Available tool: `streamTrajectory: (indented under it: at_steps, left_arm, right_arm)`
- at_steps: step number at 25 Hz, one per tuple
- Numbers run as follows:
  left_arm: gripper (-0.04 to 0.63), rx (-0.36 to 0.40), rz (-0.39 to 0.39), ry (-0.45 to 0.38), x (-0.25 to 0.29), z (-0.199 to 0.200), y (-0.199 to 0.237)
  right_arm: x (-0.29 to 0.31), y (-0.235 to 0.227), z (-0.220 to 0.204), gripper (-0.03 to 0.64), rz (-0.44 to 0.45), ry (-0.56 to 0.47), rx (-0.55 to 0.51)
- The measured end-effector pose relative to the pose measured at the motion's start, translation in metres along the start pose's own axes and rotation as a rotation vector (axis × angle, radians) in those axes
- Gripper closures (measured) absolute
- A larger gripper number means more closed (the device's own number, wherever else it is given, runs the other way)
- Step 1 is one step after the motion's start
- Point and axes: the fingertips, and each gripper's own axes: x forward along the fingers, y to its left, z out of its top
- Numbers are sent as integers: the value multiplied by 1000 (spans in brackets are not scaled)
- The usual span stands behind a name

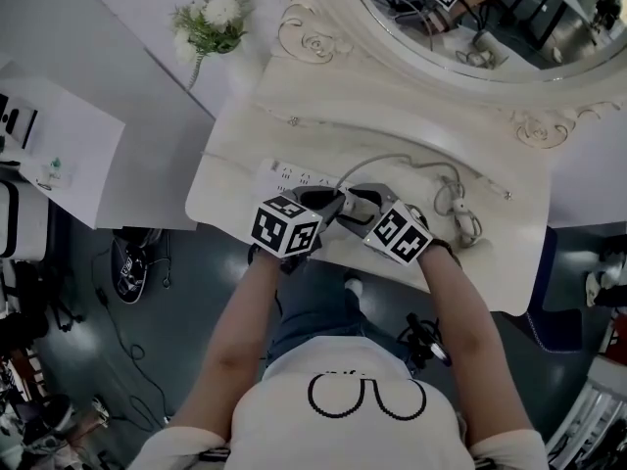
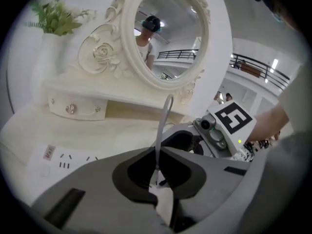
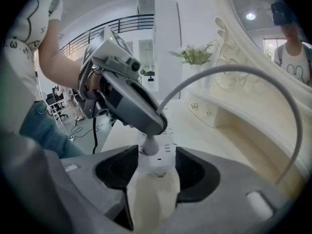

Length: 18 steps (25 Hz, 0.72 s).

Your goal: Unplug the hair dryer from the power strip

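The plug [image 3: 148, 144] is seated in the white power strip [image 1: 294, 176] on the tabletop [image 1: 245, 125] — it's pinched tight by the left tool [image 2: 158, 152]. The strip's near end is clamped between the wide-set jaws of the right tool [image 3: 156, 151] — the hair dryer [image 1: 460, 218] is parked nearby.

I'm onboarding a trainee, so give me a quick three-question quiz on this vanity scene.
1. What does the left gripper pinch?
2. What sits between the right gripper's jaws? A) flowers B) power strip C) mirror
3. True or false: the power strip lies on the floor.
Key: 1 the grey cord; 2 B; 3 false, it lies on the table.
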Motion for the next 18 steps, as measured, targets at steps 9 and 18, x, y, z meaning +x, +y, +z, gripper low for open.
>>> streamTrajectory:
  at_steps: [9,18]
  left_arm:
    - [572,147,45,30,-9,-11,-13]
    - [574,104,74,22,2,1,-11]
  right_arm:
    - [-1,2,0,380,13,29,-10]
    - [0,2,2,382,9,30,-4]
